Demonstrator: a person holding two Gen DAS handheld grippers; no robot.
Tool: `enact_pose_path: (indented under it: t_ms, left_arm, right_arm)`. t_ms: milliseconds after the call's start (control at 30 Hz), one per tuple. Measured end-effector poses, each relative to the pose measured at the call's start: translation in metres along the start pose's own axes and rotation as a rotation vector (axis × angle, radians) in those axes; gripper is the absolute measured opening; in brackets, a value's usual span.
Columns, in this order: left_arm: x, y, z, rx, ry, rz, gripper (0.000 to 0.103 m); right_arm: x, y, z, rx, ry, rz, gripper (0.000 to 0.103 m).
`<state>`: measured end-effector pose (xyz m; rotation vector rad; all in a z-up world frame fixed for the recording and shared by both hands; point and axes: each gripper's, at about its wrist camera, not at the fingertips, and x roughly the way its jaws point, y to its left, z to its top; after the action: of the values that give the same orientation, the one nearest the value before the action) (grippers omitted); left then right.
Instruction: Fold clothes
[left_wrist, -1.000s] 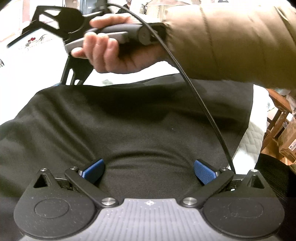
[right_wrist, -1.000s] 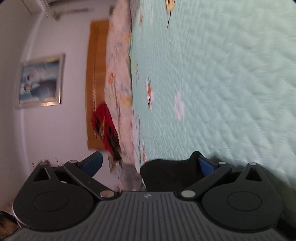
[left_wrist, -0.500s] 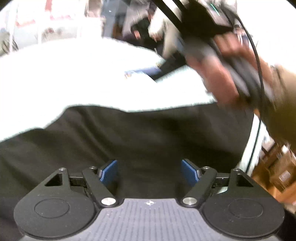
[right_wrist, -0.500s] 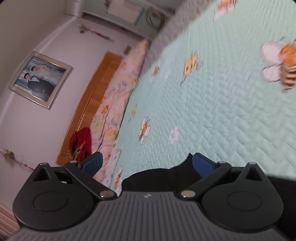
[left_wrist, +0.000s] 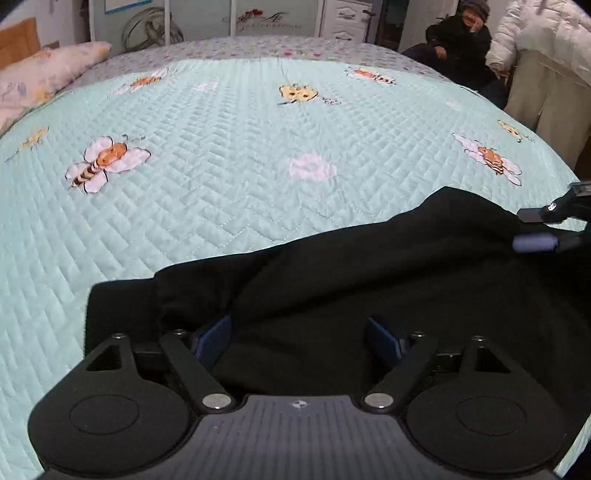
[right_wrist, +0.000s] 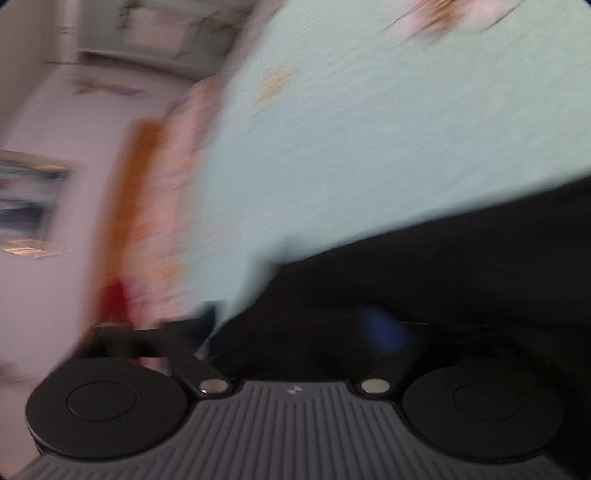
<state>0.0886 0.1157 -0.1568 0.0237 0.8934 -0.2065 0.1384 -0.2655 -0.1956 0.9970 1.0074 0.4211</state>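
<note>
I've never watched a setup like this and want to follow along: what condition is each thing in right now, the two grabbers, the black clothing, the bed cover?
Left gripper: jaws opening, black cloth between its pads.
Right gripper: jaws closing, black cloth between them; view too blurred to confirm a grip.
Black garment: rumpled, partly folded over, lying on the quilt.
Quilt: spread flat on the bed.
Pillow: lying at the bed's far left edge.

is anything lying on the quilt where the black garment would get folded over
Nothing visible does. The black garment lies at the near edge, and the mint bee-print quilt beyond it shows only its stitched pattern. The pillow sits far off at the left edge.
</note>
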Motion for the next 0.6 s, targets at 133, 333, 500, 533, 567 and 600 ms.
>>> enact_pose_path:
  t_ms: [133, 333, 500, 533, 567, 600]
  left_arm:
    - [0.004, -0.001, -0.003, 0.008, -0.005, 0.014, 0.083]
    - [-0.018, 0.000, 0.007, -0.053, -0.067, -0.002, 0.085]
    - [-0.015, 0.020, 0.013, -0.059, -0.048, 0.101, 0.091]
    - [-0.009, 0.025, 0.011, -0.068, -0.020, 0.099, 0.087]
    - [-0.008, 0.027, 0.010, -0.071, -0.006, 0.109, 0.084]
    - [-0.009, 0.026, 0.009, -0.067, -0.014, 0.107, 0.084]
  right_arm:
    - [-0.043, -0.008, 0.008, 0.009, -0.156, -0.072, 0.042]
    - [-0.010, 0.058, -0.017, -0.146, -0.102, 0.111, 0.079]
    - [0.064, 0.061, -0.015, -0.111, 0.018, 0.143, 0.070]
    - [0.070, 0.051, -0.007, -0.104, -0.012, 0.072, 0.060]
    - [0.065, 0.040, 0.000, -0.080, -0.064, 0.027, 0.027]
    - [0.051, 0.031, 0.004, -0.045, -0.126, 0.012, 0.026]
